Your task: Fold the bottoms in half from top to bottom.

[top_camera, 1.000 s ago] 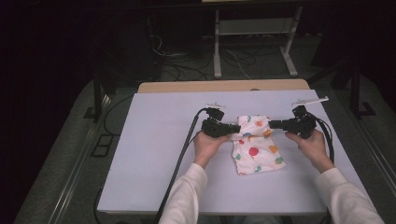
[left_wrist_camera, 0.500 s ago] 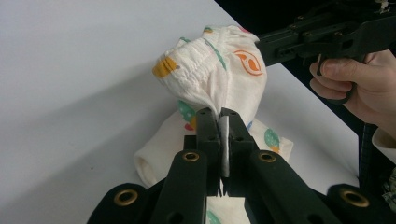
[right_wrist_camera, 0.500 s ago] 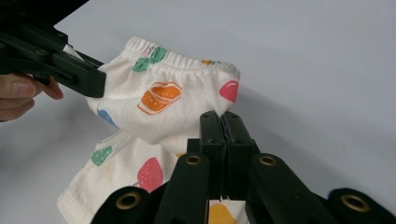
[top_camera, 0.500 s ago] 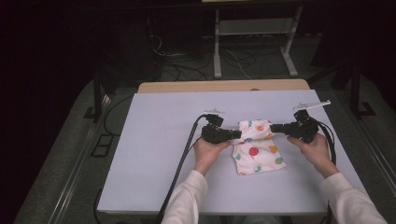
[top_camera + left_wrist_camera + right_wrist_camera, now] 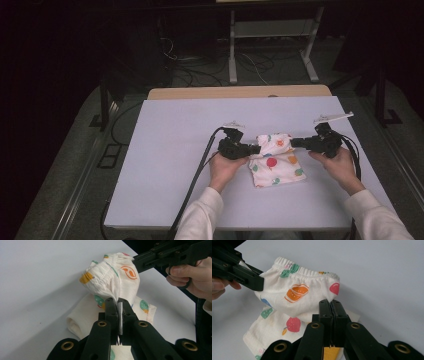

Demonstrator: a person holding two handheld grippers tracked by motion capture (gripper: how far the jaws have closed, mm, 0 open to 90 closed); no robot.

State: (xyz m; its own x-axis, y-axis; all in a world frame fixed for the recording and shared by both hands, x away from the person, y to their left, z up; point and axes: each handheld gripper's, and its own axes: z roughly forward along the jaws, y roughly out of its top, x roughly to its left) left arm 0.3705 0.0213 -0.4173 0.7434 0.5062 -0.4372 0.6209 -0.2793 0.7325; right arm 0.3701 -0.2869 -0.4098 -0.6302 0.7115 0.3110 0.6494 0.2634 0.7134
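Note:
A small white garment (image 5: 276, 157) printed with coloured fruit shapes lies on the white table (image 5: 170, 150), right of centre. Its elastic-waist end (image 5: 307, 273) is lifted off the table, stretched between both grippers. My left gripper (image 5: 255, 148) is shut on the garment's left edge (image 5: 110, 285), with cloth pinched between its jaws. My right gripper (image 5: 295, 143) is shut on the right edge (image 5: 329, 293). In the left gripper view the other gripper (image 5: 170, 253) comes in from the upper right. The garment's lower part (image 5: 277, 172) rests flat on the table.
A wooden board edge (image 5: 240, 92) runs along the table's far side. Behind it stand a metal frame (image 5: 270, 45) and loose cables (image 5: 190, 65) on the floor. Black cables (image 5: 197, 175) trail from both grippers toward the near edge.
Both hands have shifted slightly toward the near edge with the garment's top end pinched between them; the cloth looks a little more gathered and raised than before.

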